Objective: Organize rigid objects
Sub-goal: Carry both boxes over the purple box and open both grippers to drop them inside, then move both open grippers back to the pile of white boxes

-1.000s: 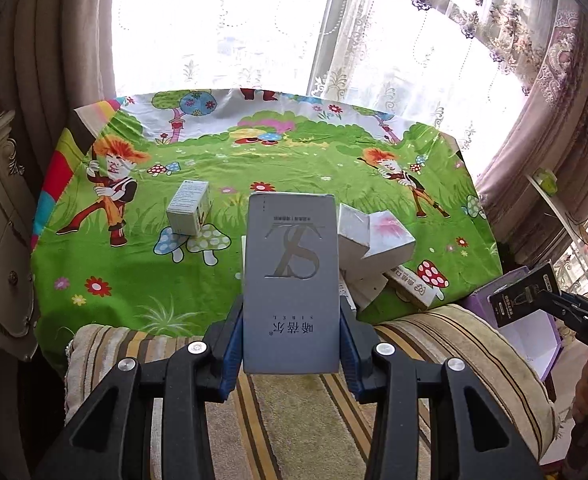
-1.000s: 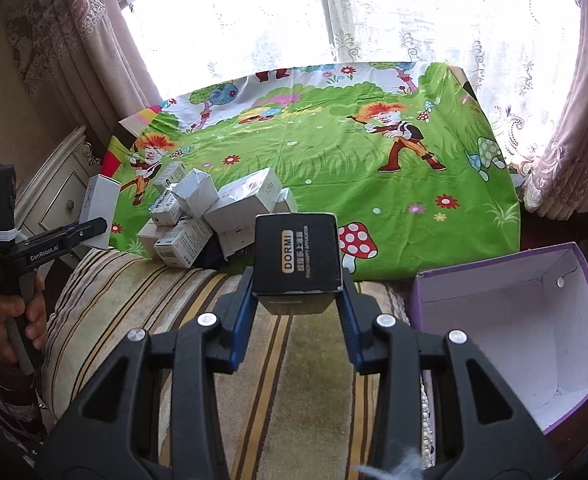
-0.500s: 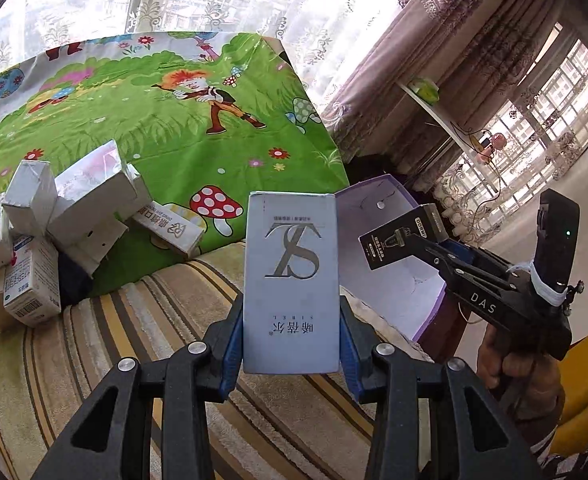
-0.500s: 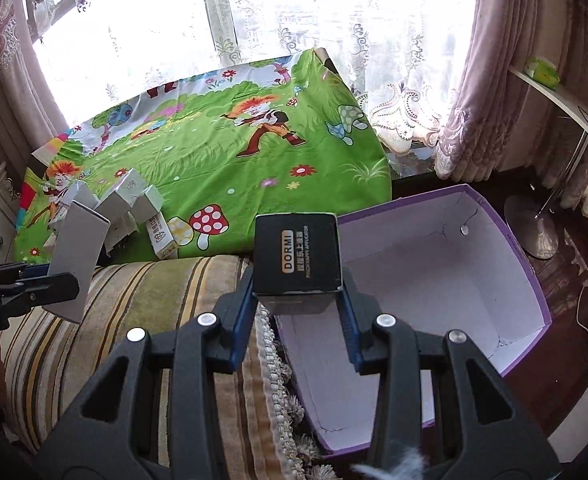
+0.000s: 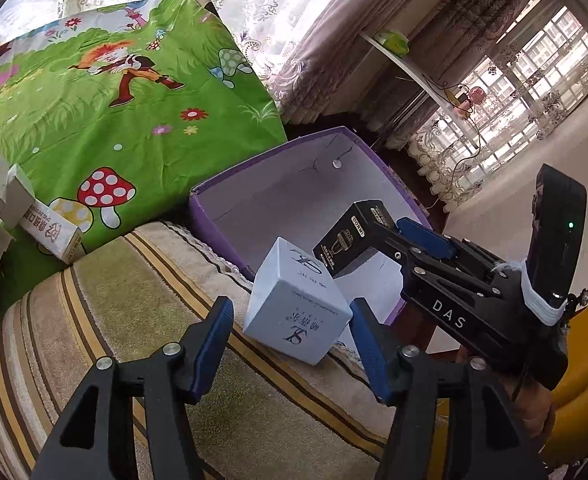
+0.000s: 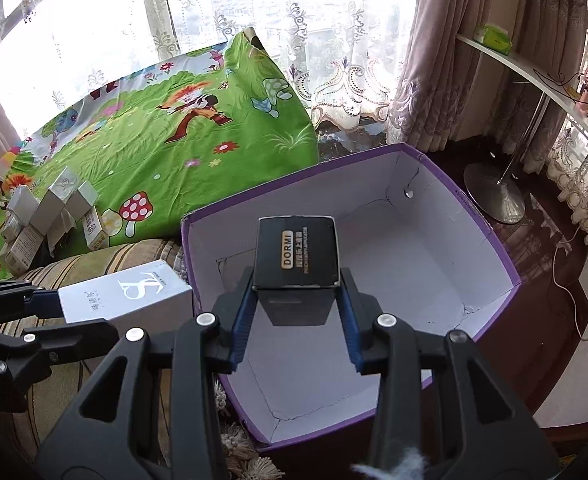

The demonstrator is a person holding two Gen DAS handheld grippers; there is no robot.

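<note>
- The left claw is opening, its blue pads already clear of the white box, which tumbles free between them, tilted corner-down over the striped cushion just short of the purple bin's near rim.
- The release looks early: the white box may land on the cushion edge rather than inside, judging by where it hangs.
- The right claw is also starting to open, though its pads still seem to touch the black DORMI box, carried flat above the bin's inside, presumably to be dropped there.
- The purple bin stands open-topped and empty, with plenty of floor room; its tall walls are the only edges to clear.
- The two claws sit close together at the bin's near left corner, so they could knock one another.
- Farther off, the remaining small cartons lie heaped on the green cartoon cloth covering the table, well apart from the bin.
</note>
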